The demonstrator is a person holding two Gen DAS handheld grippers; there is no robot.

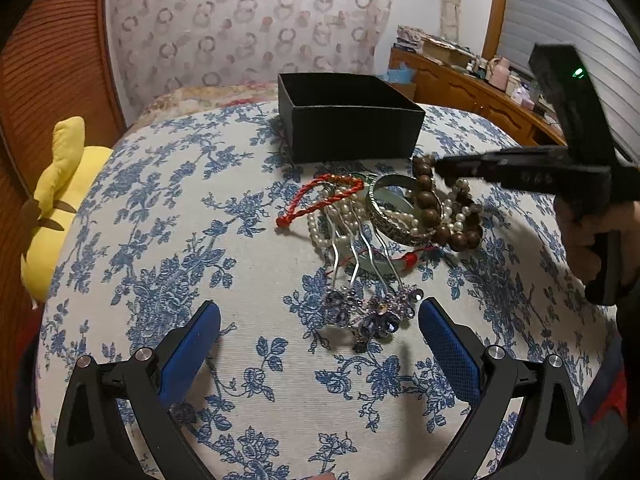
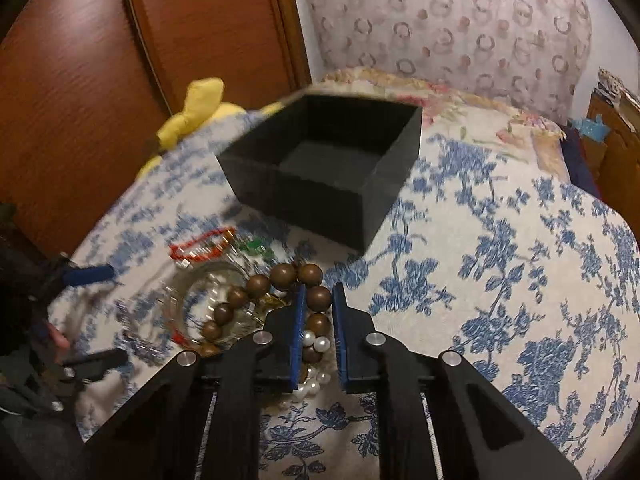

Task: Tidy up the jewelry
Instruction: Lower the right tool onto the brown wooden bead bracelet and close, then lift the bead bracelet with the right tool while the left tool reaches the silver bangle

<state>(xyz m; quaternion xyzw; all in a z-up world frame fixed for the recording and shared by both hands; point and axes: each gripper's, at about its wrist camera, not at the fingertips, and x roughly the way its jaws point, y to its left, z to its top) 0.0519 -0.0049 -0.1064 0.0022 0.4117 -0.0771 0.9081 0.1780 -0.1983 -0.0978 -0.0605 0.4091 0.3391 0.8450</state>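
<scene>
Right wrist view showed the right gripper (image 2: 319,312) pinched on the brown bead bracelet (image 2: 276,292), presumably to carry it to the open black box (image 2: 320,196) just beyond; the left gripper (image 1: 320,322) waited spread wide near the jewelry pile (image 1: 372,220) on the floral cover (image 1: 160,216)

Dim, warm light; motion blur — fisheye-warped.

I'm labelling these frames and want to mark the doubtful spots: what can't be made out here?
- Right wrist view: the red cord bracelet and glass bangle are smeared by motion blur.
- Right wrist view: the pearls are mostly hidden behind the right tool, shut on the wooden bead bracelet.
- Left wrist view: the box floor is hidden by its front wall.
- Left wrist view: the hairpins' fine details are too small; the left tool is open.
</scene>
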